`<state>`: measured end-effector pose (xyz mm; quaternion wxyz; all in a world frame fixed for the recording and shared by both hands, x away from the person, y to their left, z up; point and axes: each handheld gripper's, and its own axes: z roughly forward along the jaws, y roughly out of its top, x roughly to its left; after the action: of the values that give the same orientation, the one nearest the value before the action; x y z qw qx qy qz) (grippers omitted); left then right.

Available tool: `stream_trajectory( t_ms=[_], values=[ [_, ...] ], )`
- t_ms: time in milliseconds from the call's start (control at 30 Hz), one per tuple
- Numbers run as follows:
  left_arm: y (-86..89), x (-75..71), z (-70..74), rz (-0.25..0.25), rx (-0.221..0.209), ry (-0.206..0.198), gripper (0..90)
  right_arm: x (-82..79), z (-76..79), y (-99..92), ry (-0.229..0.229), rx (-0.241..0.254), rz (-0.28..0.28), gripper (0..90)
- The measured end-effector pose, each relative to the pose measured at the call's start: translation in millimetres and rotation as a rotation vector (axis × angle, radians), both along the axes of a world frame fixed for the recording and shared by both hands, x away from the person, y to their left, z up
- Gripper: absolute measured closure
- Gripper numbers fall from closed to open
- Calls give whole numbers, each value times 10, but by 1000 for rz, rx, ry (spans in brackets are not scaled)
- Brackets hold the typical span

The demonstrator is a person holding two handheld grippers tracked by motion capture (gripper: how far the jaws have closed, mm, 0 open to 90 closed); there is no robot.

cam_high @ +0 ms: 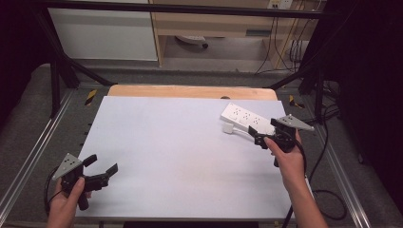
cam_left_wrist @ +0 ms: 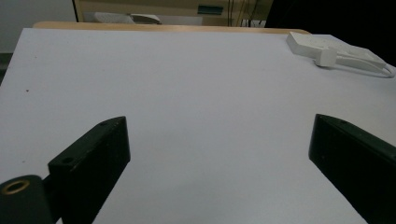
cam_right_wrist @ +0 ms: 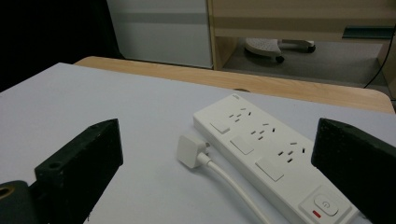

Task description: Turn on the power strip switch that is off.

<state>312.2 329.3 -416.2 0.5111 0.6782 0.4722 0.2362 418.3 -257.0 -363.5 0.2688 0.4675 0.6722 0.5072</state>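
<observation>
the left gripper [cam_high: 101,169] is being held by the person's left hand [cam_high: 66,202] over the near left corner of the white table top [cam_high: 171,152], and its jaws are being kept spread wide with nothing between them; in the left gripper view only bare table surface is being framed between the two black jaws. the right gripper [cam_high: 258,135] is being held by the right hand [cam_high: 289,159] at the far right of the table, and its jaws are likewise being kept wide apart and gripping nothing. in the right gripper view the white power strip [cam_right_wrist: 271,156] is being seen lying flat on the table between and beyond the jaws, with its power button [cam_right_wrist: 325,204] at the near end and three socket groups running away from it. the white plug [cam_right_wrist: 190,150] is being seen resting on the table just beside the strip's left edge, its cord [cam_right_wrist: 233,186] running toward the camera. whether a jaw is touching the strip cannot be told. in the high view the power strip [cam_high: 242,117] is lying diagonally near the far right corner, just ahead of the right gripper.
</observation>
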Motion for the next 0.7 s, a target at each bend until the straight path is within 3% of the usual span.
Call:
stream_trajectory(
  t_ms=[700],
  values=[
    [-19, -10, 6, 4, 6, 0, 53, 352, 75, 68, 2, -26, -30, 50]
  ],
)
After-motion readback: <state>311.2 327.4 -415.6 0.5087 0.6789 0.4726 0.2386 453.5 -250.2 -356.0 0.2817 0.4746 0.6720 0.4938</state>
